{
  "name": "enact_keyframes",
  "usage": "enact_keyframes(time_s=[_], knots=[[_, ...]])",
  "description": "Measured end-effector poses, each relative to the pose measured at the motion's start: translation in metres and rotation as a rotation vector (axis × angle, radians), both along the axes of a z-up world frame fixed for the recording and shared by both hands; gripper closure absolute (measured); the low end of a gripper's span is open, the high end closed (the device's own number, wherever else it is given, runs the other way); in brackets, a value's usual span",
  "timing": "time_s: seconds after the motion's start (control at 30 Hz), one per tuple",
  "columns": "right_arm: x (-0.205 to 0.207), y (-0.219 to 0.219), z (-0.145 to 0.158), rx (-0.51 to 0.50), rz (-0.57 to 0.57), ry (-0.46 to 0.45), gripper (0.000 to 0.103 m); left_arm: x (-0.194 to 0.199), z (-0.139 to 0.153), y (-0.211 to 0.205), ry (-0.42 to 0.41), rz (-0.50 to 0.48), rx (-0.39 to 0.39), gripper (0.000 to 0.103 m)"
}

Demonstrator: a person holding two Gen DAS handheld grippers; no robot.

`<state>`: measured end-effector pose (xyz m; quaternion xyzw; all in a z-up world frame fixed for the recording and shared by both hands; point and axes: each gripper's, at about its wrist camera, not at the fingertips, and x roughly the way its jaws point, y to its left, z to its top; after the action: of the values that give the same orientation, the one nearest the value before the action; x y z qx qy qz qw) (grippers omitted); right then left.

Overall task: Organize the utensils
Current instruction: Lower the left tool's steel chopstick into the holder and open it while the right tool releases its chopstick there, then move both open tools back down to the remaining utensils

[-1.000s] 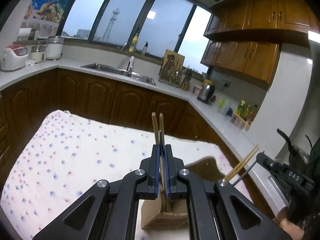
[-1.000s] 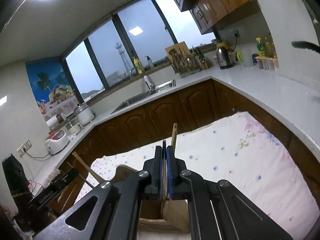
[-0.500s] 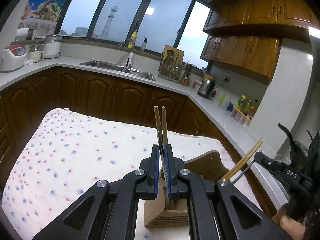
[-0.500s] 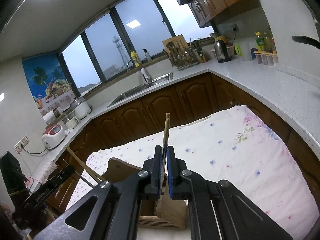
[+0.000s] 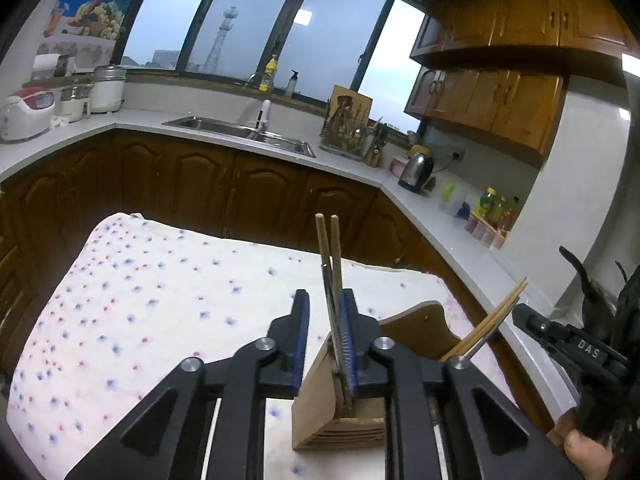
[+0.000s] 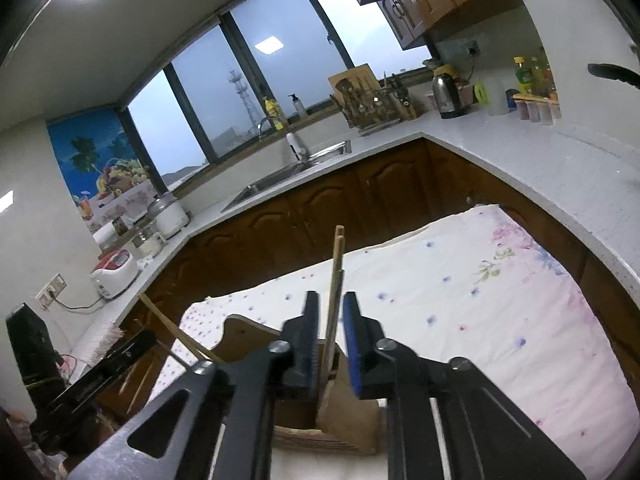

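On the flowered tablecloth [image 5: 132, 312] a wooden holder [image 5: 340, 412] takes two pairs of chopsticks [image 5: 329, 248] [image 6: 337, 264], each standing between parting jaws; left gripper [image 5: 323, 332] and right gripper [image 6: 331, 332] are letting go.

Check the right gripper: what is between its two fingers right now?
In the right wrist view, the right gripper has wooden chopsticks between its opening jaws, standing in the wooden holder.
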<state>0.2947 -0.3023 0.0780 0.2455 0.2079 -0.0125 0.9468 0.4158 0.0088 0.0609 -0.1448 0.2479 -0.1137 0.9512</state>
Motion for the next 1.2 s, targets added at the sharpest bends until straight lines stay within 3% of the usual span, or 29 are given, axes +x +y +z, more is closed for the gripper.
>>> enact_keyframes(time_s=[0.07,0.13,0.2,0.23,0.3,0.33,0.73,1.2], knots=[[-0.004,0.000,0.001,0.006,0.000,-0.014,0.057,-0.003,0.001,0.002,-0.002,0.008,0.000,0.081],[-0.008,0.000,0.003,0.012,-0.003,-0.023,0.050,-0.008,0.002,0.004,0.000,0.009,-0.002,0.077],[-0.012,0.001,0.004,0.023,0.008,-0.036,0.035,-0.011,0.003,0.006,0.002,0.010,-0.003,0.063],[-0.014,0.001,0.006,0.025,0.013,-0.039,0.029,-0.016,0.004,0.007,-0.003,0.017,-0.001,0.051],[-0.020,0.004,0.009,0.018,0.030,-0.056,0.006,-0.023,0.005,0.009,-0.010,0.038,0.007,0.029],[-0.025,0.007,0.010,0.012,0.035,-0.068,0.005,-0.028,0.006,0.010,-0.011,0.058,0.015,0.018],[-0.083,0.018,0.021,0.012,0.054,-0.084,0.005,-0.094,0.013,0.015,-0.004,0.047,0.040,0.011],[-0.171,0.035,0.015,-0.006,0.051,-0.060,0.004,-0.184,0.017,0.032,0.044,0.011,0.058,0.009]])
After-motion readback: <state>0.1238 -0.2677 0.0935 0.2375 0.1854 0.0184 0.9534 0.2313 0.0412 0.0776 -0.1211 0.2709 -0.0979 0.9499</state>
